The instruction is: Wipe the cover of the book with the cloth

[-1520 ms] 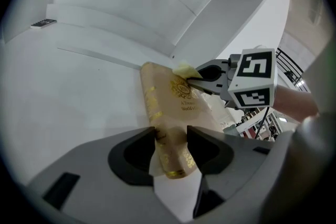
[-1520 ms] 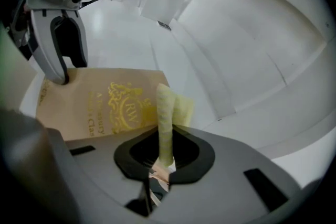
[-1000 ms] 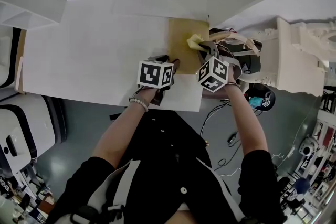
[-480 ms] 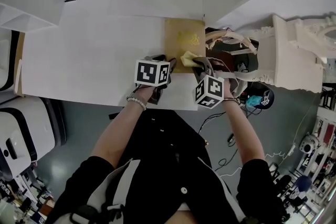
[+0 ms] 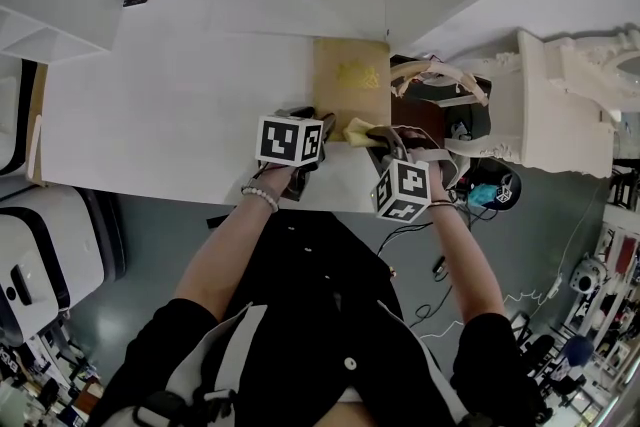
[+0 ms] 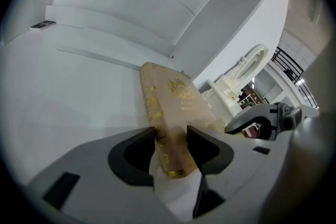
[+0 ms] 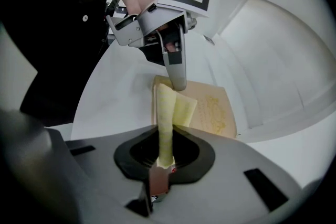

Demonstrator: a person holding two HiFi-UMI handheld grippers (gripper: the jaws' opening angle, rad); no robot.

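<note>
Tan and stamped with gold, the book (image 5: 350, 80) lies flat on the white surface (image 5: 180, 105), close to its right edge; the left tool (image 6: 172, 136) is clamped on the book's near corner, one jaw at the spine side and the other at the cover side; the right tool (image 7: 164, 157) is clenched on a yellow cloth (image 7: 176, 106), which runs out from its closed jaws and folds onto the near end of the cover, just beside the left tool's tip; in the head view both tools sit side by side at the book's near end.
</note>
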